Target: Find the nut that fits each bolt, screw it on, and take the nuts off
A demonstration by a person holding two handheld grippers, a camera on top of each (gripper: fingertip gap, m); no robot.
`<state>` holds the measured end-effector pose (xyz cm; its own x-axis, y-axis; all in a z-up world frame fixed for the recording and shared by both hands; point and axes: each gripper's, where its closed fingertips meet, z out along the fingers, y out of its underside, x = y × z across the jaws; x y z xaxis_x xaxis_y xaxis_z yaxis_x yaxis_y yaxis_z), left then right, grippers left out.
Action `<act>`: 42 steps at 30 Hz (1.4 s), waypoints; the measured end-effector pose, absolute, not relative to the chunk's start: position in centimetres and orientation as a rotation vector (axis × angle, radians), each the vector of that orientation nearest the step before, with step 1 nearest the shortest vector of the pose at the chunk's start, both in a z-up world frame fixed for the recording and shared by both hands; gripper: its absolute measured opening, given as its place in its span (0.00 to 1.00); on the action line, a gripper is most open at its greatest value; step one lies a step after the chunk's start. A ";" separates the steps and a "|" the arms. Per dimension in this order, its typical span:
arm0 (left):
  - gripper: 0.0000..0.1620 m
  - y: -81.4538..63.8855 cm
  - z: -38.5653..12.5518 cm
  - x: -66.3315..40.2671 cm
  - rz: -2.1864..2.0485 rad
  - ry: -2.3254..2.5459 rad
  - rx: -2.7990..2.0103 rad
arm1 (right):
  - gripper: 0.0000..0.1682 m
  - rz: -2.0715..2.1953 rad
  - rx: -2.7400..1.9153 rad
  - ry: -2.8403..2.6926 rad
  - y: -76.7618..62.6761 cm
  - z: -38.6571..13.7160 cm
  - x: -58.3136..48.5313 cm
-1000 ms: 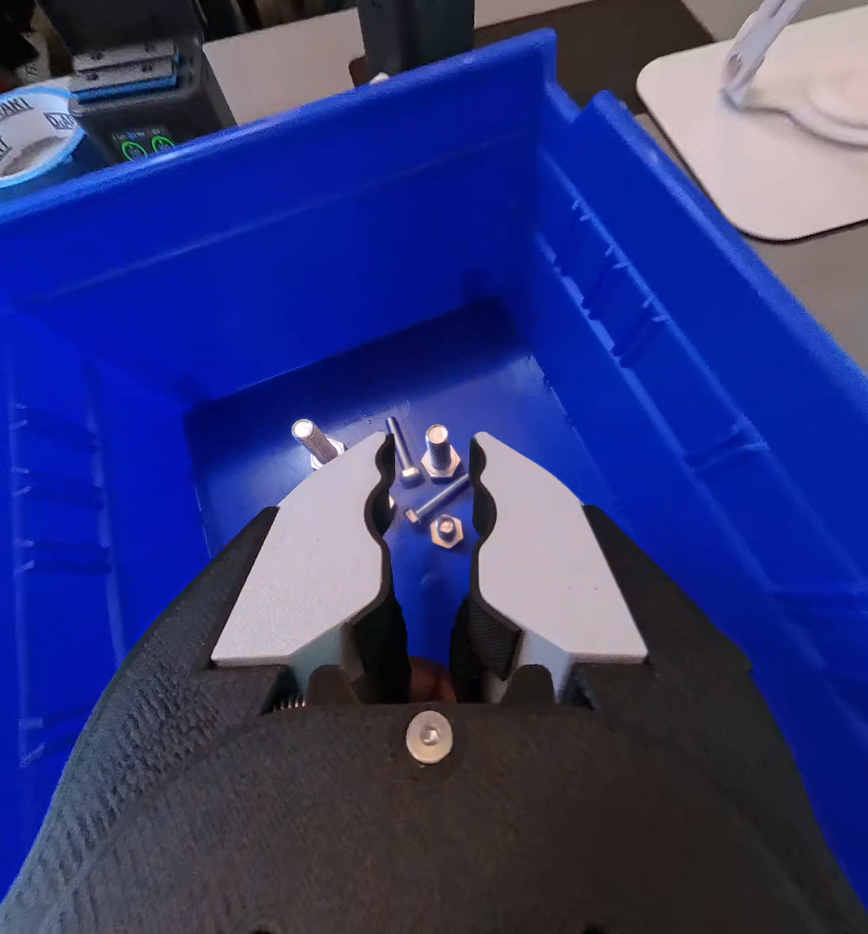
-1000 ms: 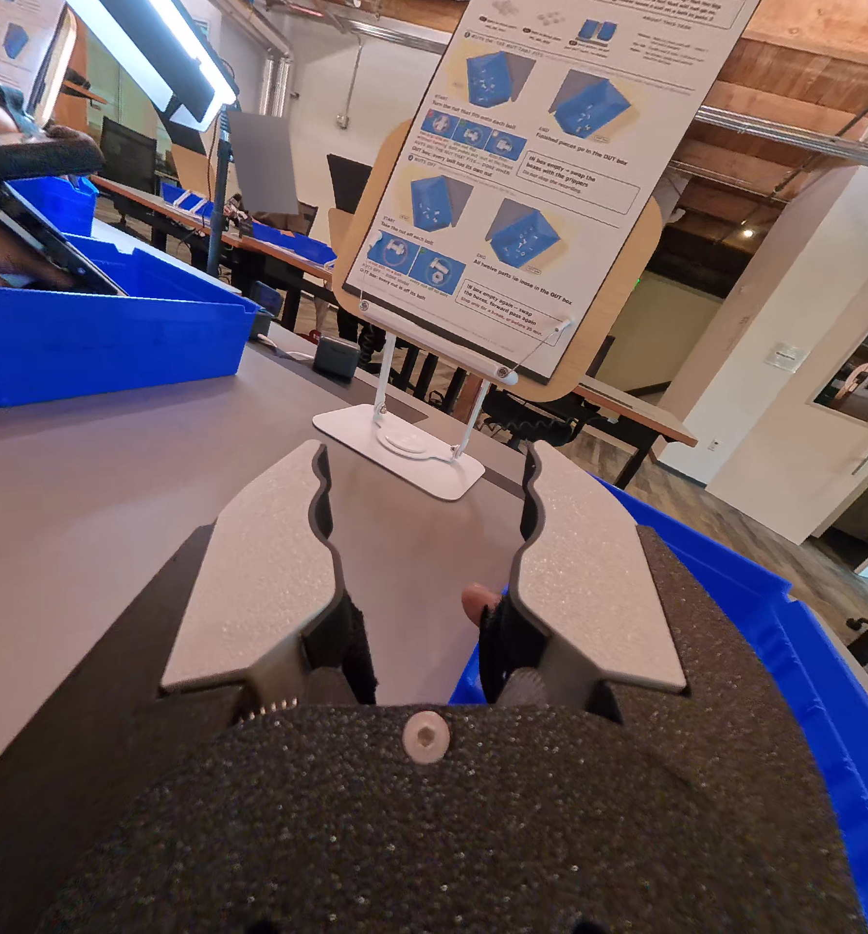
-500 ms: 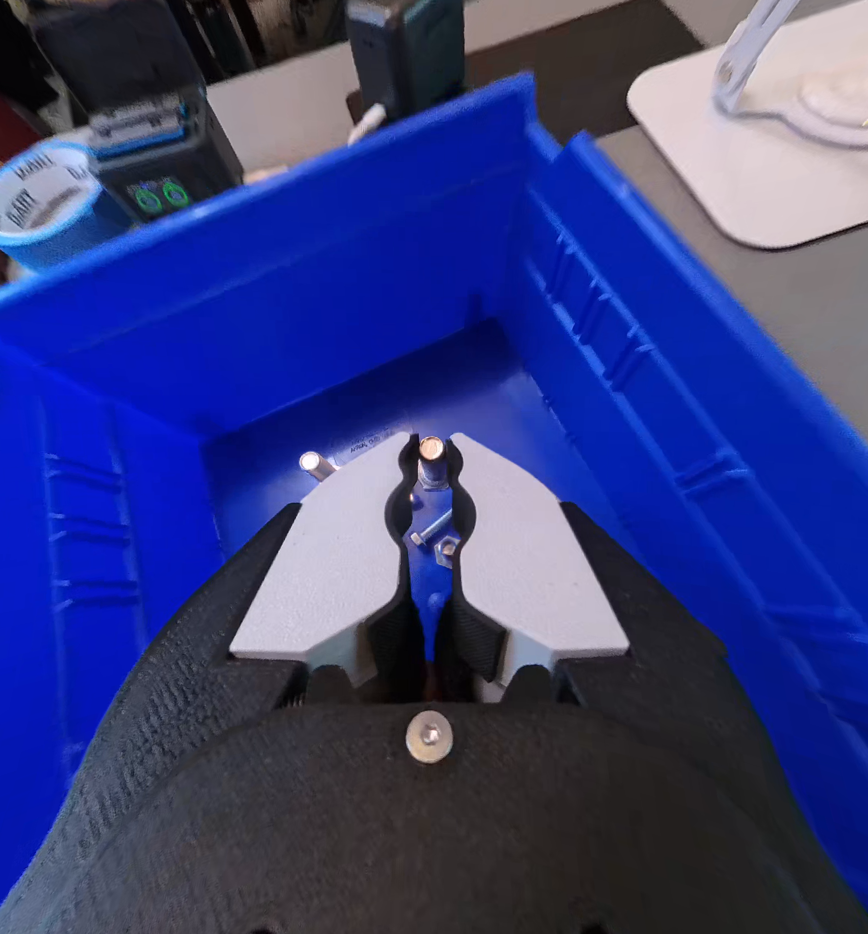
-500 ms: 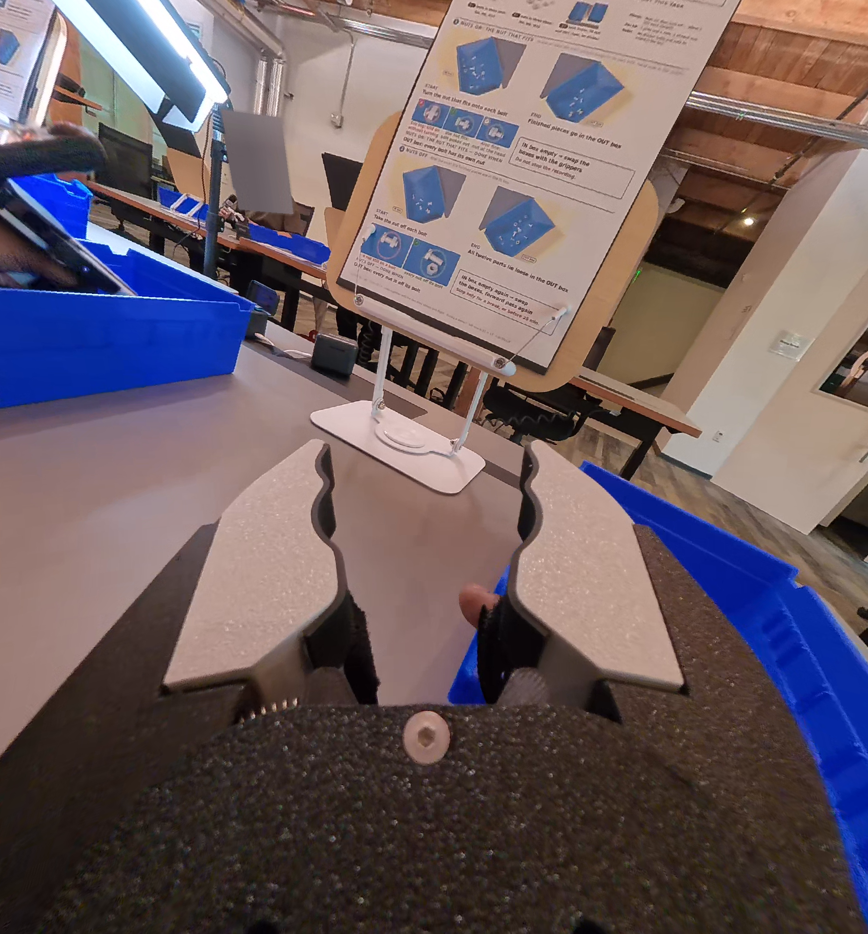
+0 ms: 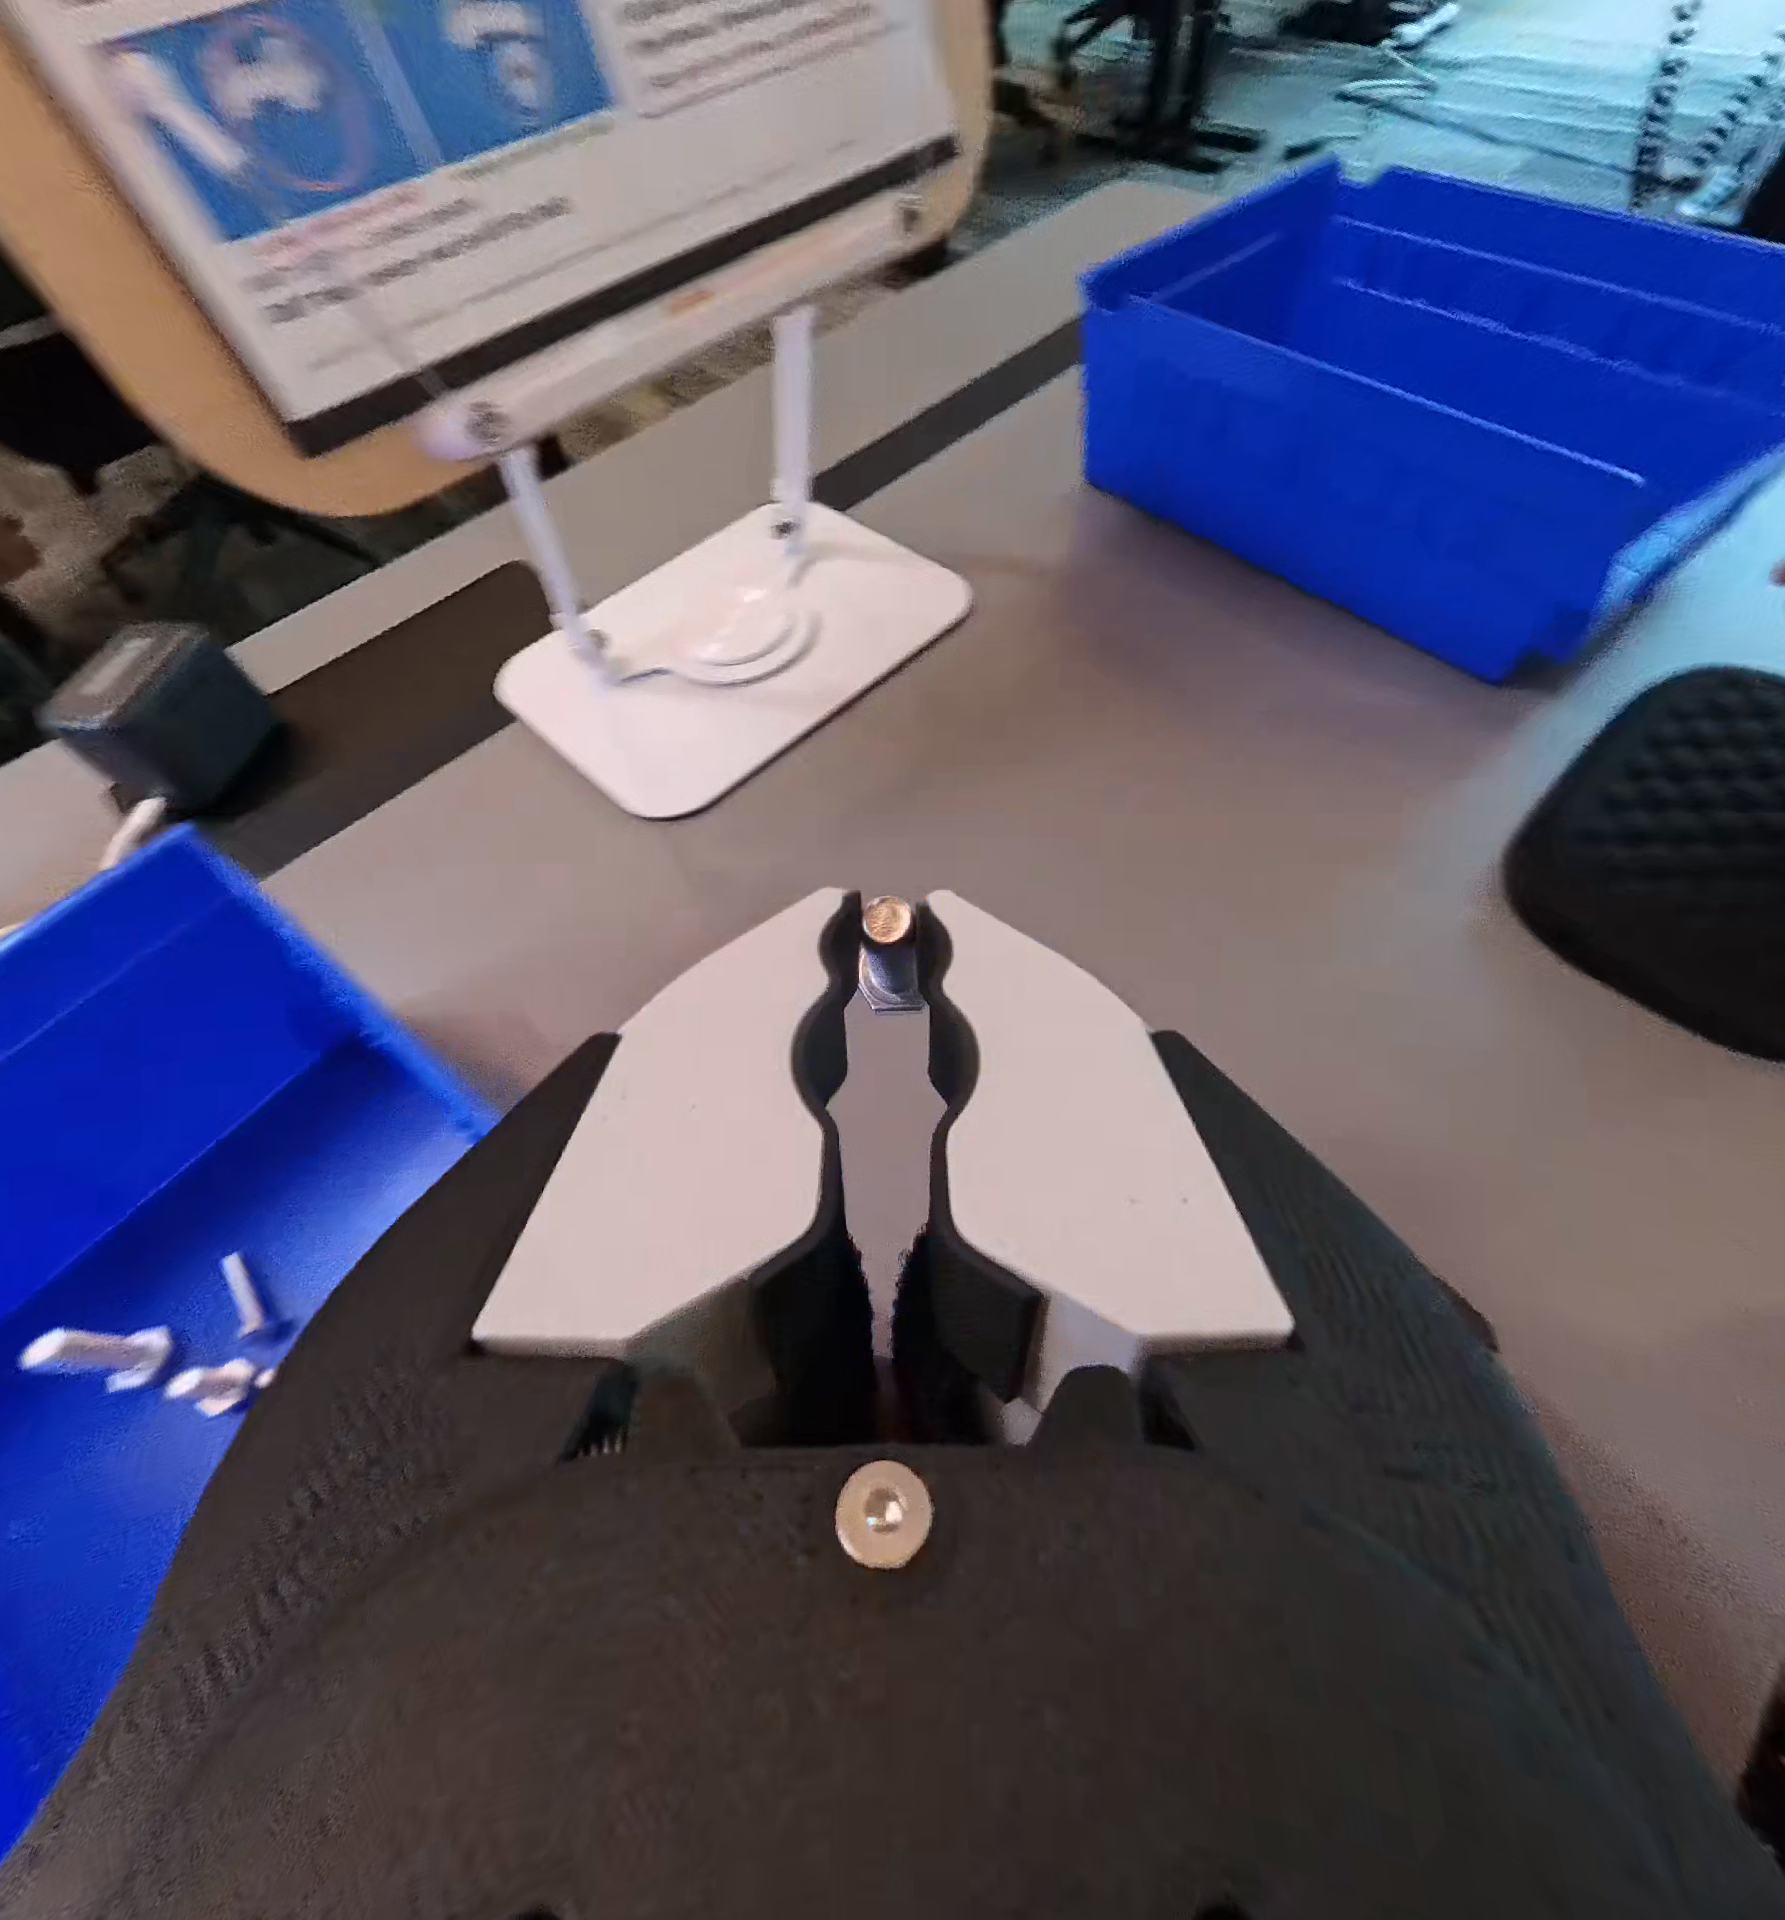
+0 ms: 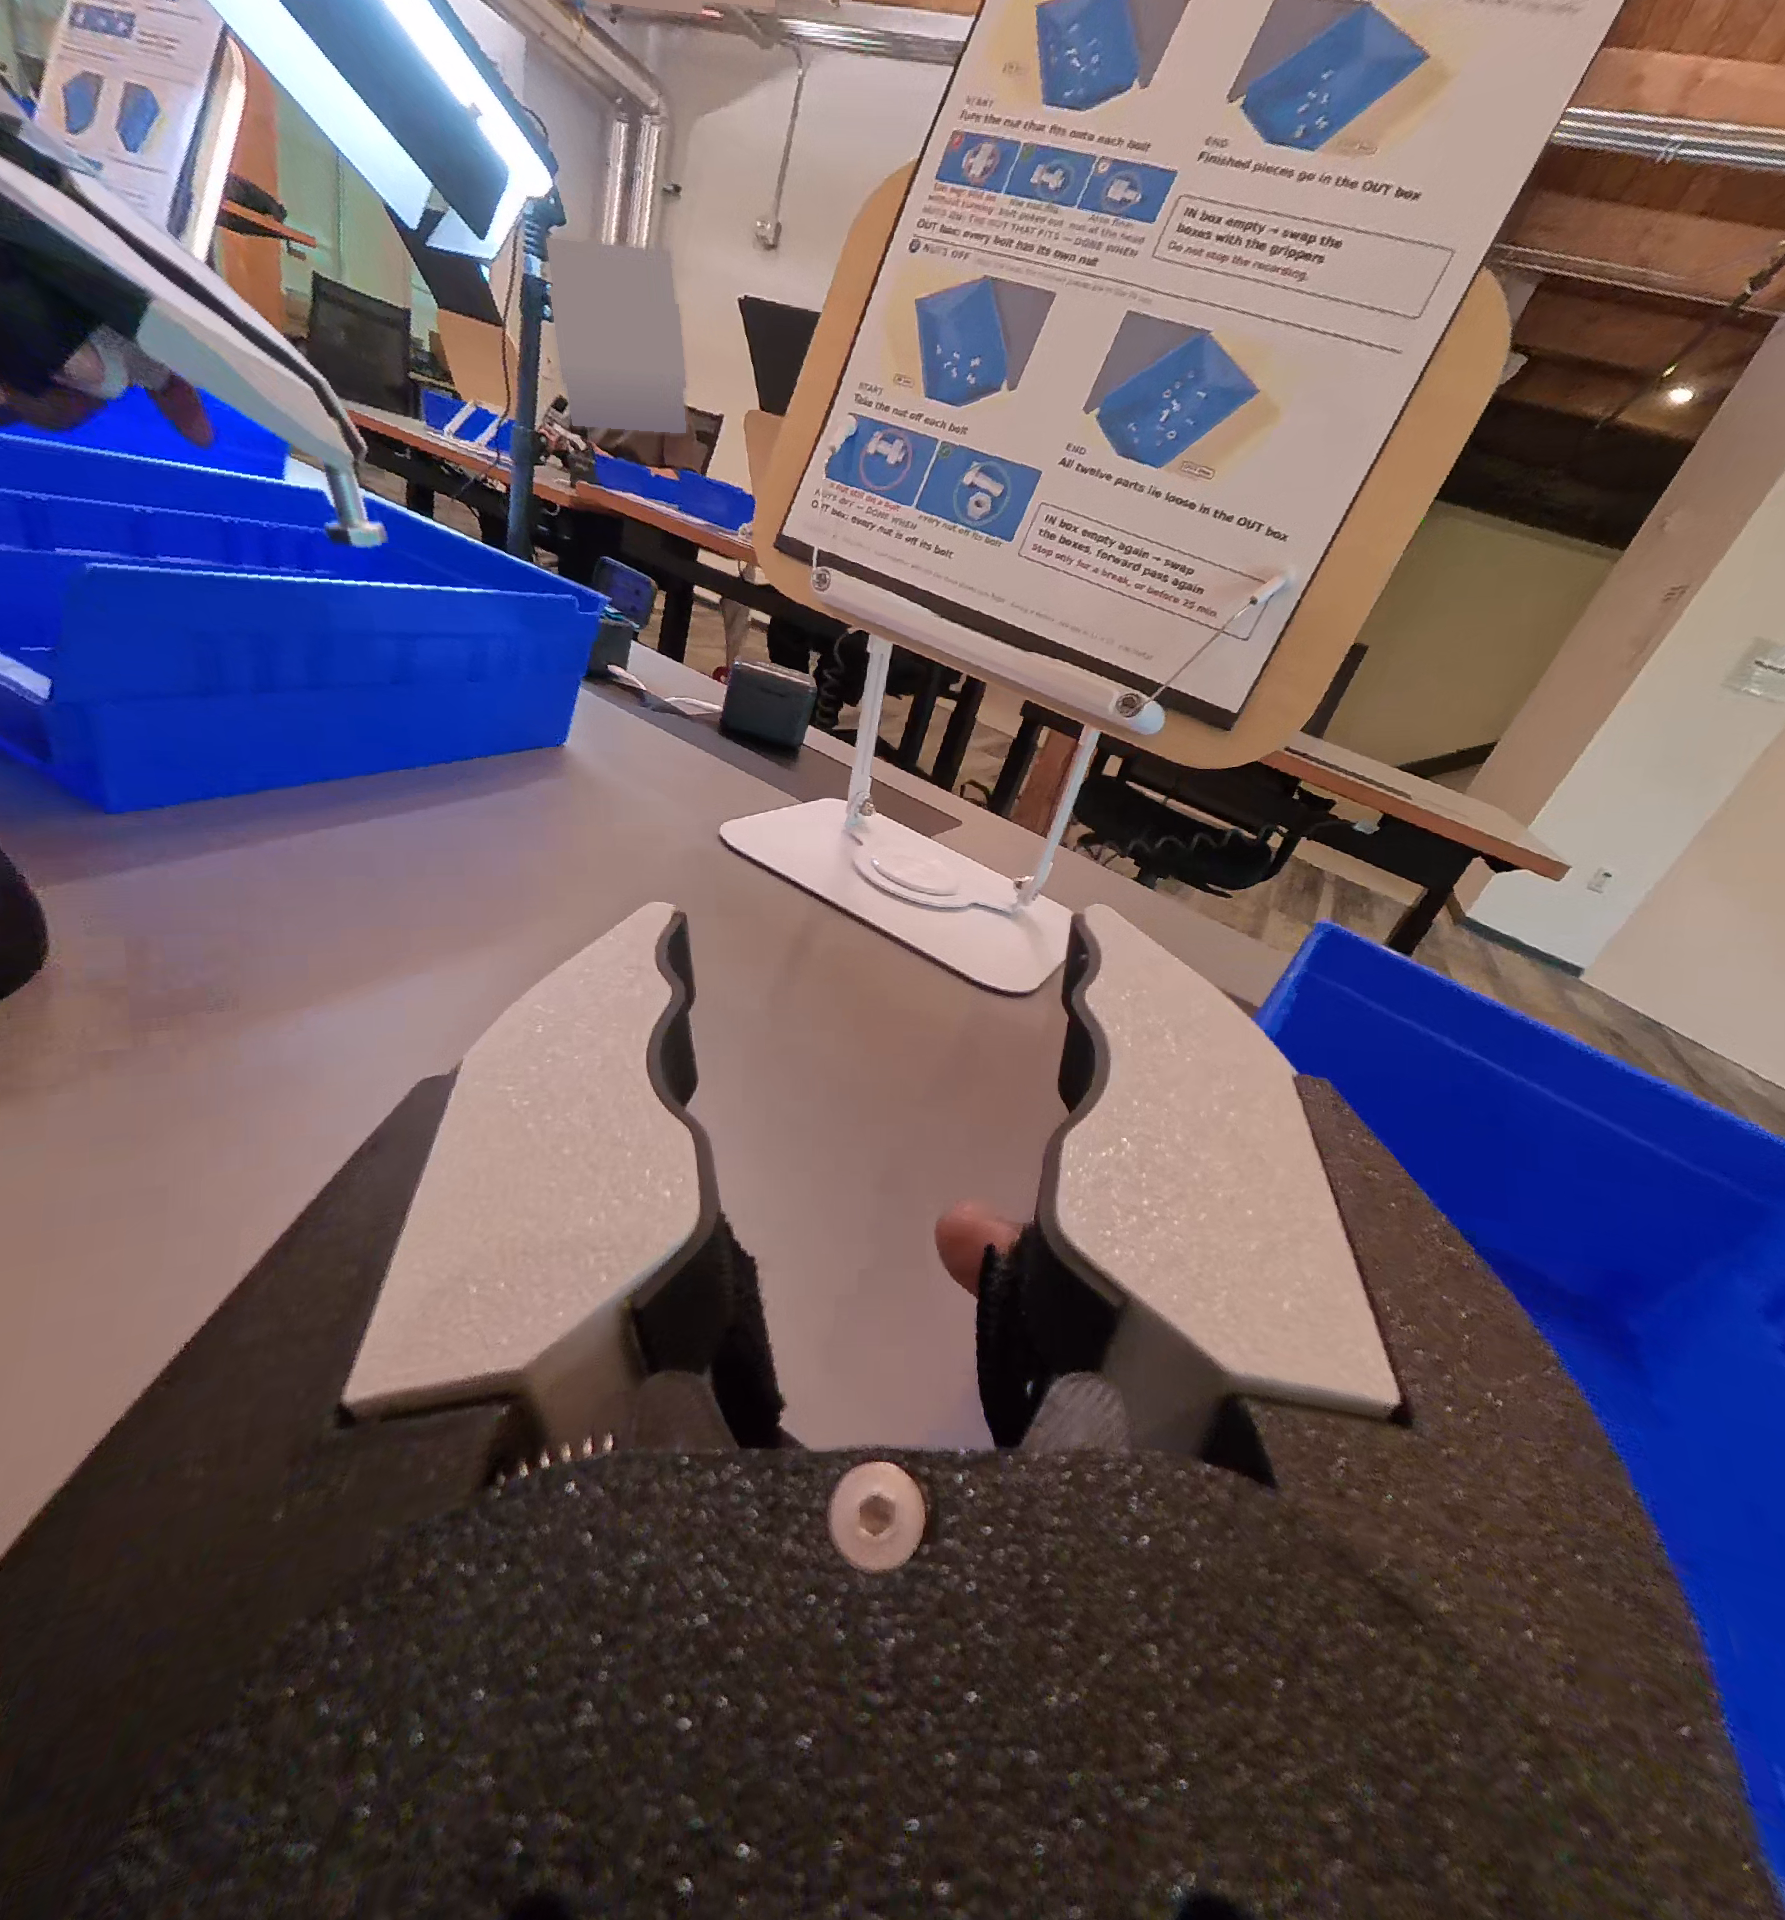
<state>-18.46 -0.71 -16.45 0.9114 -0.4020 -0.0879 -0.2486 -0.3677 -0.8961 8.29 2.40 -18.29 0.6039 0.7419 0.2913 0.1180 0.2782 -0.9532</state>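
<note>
In the left wrist view, our left gripper [image 5: 890, 940] is pinching a short silver steel bolt [image 5: 889, 961] between its grey fingertips, the bolt's round shank end facing the camera and its hexagonal head below. The held bolt hangs in the air above the flat grey table [image 5: 1127, 810]. At the table's left edge we see an open blue plastic bin [image 5: 109, 1081] with several loose silver bolts and nuts [image 5: 155, 1361] on its floor, blurred. Straight ahead stands a white metal stand [image 5: 732, 665] carrying a printed instruction board [image 5: 493, 177]. Toward the far right corner of the table sits a second blue plastic bin [image 5: 1418, 436], and at the right edge a black textured rounded part [image 5: 1698, 862], which we cannot identify.

In the right wrist view, our right gripper [image 6: 872, 935] is spread wide with nothing between its grey fingers, held low above the table [image 6: 244, 987]. A fingertip [image 6: 966, 1242] of the person shows behind the right finger. A blue plastic bin [image 6: 1594, 1174] lies just beside the gripper at the right edge. On the far left of the table we see the other blue bin [image 6: 275, 665], and above it the left gripper [image 6: 342, 473] holds the bolt [image 6: 351, 514] head down. The stand [image 6: 909, 883] and board [image 6: 1158, 343] are ahead.
</note>
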 end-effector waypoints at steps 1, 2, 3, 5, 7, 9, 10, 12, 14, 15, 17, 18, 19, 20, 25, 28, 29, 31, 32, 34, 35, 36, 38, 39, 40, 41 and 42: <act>0.06 -1.1 -16.9 -17.0 -0.185 0.503 -1.968 | 0.41 0.508 -1.244 -0.859 2.3 -18.6 8.1; 0.06 -1.4 -17.5 -15.5 -0.210 0.530 -1.968 | 0.41 0.520 -1.247 -0.860 2.3 -18.9 7.9; 0.06 -1.7 -18.3 -14.1 -0.236 0.555 -1.975 | 0.41 0.534 -1.252 -0.864 2.2 -19.2 7.6; 0.06 -2.2 -20.1 -11.9 -0.248 0.597 -1.991 | 0.41 0.563 -1.257 -0.879 2.0 -19.9 7.1; 0.06 -2.3 -22.3 -10.4 -0.226 0.630 -2.019 | 0.42 0.591 -1.264 -0.902 1.9 -20.5 6.6; 0.06 -2.6 -24.5 -9.1 -0.252 0.662 -2.063 | 0.42 0.605 -1.261 -0.917 1.7 -20.6 6.5; 0.06 -2.7 -25.3 -8.6 -0.271 0.668 -2.079 | 0.42 0.618 -1.255 -0.921 1.6 -20.5 6.5; 0.06 -2.9 -26.7 -7.8 -0.291 0.678 -2.103 | 0.42 0.648 -1.246 -0.911 1.5 -20.3 6.6; 0.06 -3.0 -27.6 -7.4 -0.287 0.690 -2.116 | 0.42 0.673 -1.243 -0.891 1.6 -20.1 6.9; 0.06 -3.0 -27.9 -7.2 -0.286 0.697 -2.121 | 0.42 0.683 -1.243 -0.883 1.6 -20.1 7.0; 0.06 -3.2 -28.6 -7.0 -0.293 0.712 -2.135 | 0.42 0.691 -1.243 -0.877 1.6 -20.0 7.0; 0.06 -3.2 -28.9 -6.9 -0.296 0.719 -2.142 | 0.42 0.691 -1.242 -0.877 1.6 -20.0 7.0; 0.06 -3.2 -29.1 -6.9 -0.292 0.723 -2.148 | 0.42 0.690 -1.242 -0.880 1.6 -20.1 7.0; 0.06 -3.2 -29.3 -6.9 -0.285 0.728 -2.153 | 0.41 0.688 -1.242 -0.883 1.6 -20.1 7.0; 0.06 -3.3 -29.7 -6.9 -0.255 0.758 -2.155 | 0.41 0.680 -1.246 -0.887 1.6 -20.2 6.9; 0.06 -3.2 -29.8 -7.0 -0.259 0.754 -2.155 | 0.41 0.681 -1.245 -0.885 1.6 -20.2 6.9; 0.06 -3.2 -29.8 -7.0 -0.262 0.753 -2.156 | 0.41 0.681 -1.245 -0.884 1.6 -20.2 6.9; 0.07 -3.2 -29.8 -7.0 -0.261 0.755 -2.157 | 0.41 0.680 -1.245 -0.885 1.6 -20.2 6.9; 0.07 -3.2 -29.8 -7.0 -0.256 0.756 -2.156 | 0.41 0.679 -1.246 -0.886 1.6 -20.2 6.9; 0.09 -3.2 -29.8 -7.0 -0.253 0.758 -2.155 | 0.41 0.678 -1.246 -0.887 1.6 -20.2 6.9; 0.09 -3.2 -29.8 -6.9 -0.256 0.759 -2.152 | 0.41 0.678 -1.246 -0.887 1.6 -20.2 6.9; 0.11 -3.2 -29.7 -7.0 -0.259 0.754 -2.149 | 0.41 0.677 -1.246 -0.887 1.6 -20.2 6.9; 0.13 -3.2 -29.5 -7.0 -0.280 0.742 -2.141 | 0.41 0.677 -1.246 -0.886 1.6 -20.2 6.9; 0.16 -3.2 -29.2 -7.0 -0.291 0.727 -2.132 | 0.41 0.678 -1.246 -0.885 1.7 -20.2 6.9; 0.19 -3.2 -28.9 -7.0 -0.308 0.713 -2.120 | 0.41 0.680 -1.248 -0.883 1.7 -20.2 7.0; 0.22 -3.3 -28.4 -7.0 -0.329 0.694 -2.106 | 0.41 0.683 -1.249 -0.883 1.7 -20.3 7.0; 0.24 -3.4 -27.7 -7.1 -0.345 0.674 -2.083 | 0.41 0.685 -1.250 -0.881 1.7 -20.3 7.0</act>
<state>-7.10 -3.44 -27.74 0.8130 -0.5821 -0.0085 -0.3336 -0.4538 -0.8263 6.99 1.71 -20.27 0.5099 0.8399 0.1859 0.0270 0.2004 -0.9793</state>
